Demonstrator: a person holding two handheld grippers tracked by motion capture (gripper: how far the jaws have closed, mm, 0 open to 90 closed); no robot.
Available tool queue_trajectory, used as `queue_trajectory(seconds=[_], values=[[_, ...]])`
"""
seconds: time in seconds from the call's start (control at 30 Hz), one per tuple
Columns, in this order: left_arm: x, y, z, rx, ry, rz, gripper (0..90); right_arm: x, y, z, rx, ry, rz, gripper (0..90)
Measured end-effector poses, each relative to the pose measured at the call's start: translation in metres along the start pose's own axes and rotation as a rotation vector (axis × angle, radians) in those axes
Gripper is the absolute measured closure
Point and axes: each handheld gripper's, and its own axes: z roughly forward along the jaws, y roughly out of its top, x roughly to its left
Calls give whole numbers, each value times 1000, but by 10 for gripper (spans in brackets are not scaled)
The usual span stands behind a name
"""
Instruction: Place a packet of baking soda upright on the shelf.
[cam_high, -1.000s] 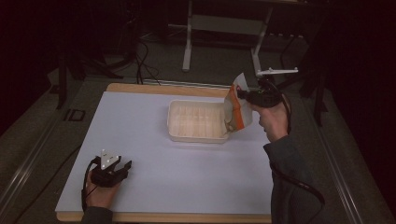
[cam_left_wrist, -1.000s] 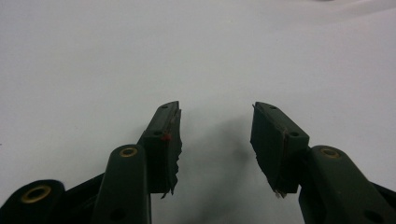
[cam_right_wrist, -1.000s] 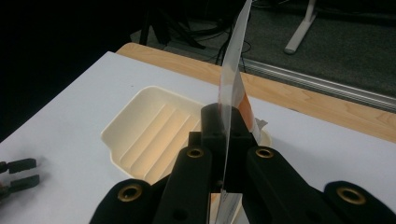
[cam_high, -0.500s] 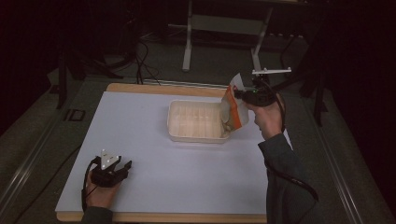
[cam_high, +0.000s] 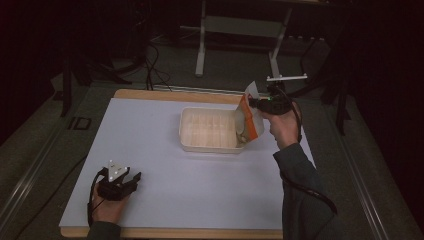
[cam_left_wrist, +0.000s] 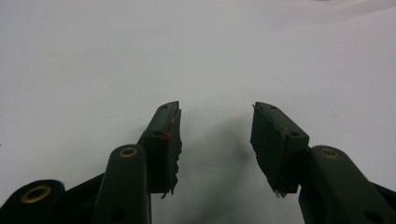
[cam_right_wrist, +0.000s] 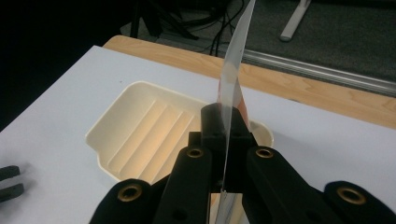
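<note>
On the table (cam_high: 165, 195), one tray (cam_high: 207, 131), one packet (cam_high: 248, 120)

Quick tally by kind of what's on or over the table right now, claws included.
Trays: 1, the cream ribbed tray on the table.
Packets: 1, the orange and white packet held at the tray's right end.
Claws: 2, the left claw open and resting on the table, the right claw shut on the packet.
Total: 4.
</note>
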Motion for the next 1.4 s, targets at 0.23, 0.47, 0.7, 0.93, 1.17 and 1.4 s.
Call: queue_trajectory(seconds=[0.23,0.47,0.7,0.93,1.17,1.4], values=[[0,0,0,2,2,0,522,-2,-4,10,19,-28,31,900],[0,0,0,3,2,-1,522,-4,-7,18,30,-51,55,900],[0,0,0,1,1,-2,521,-5,-11,28,31,-57,77,900],[0,0,0,1,3,-1,520,-4,-10,33,37,-76,70,896],[0,0,0,-1,4,-2,518,-2,-12,43,57,-101,70,832],[0,0,0,-1,3,-1,518,-7,-22,54,89,-125,84,577]])
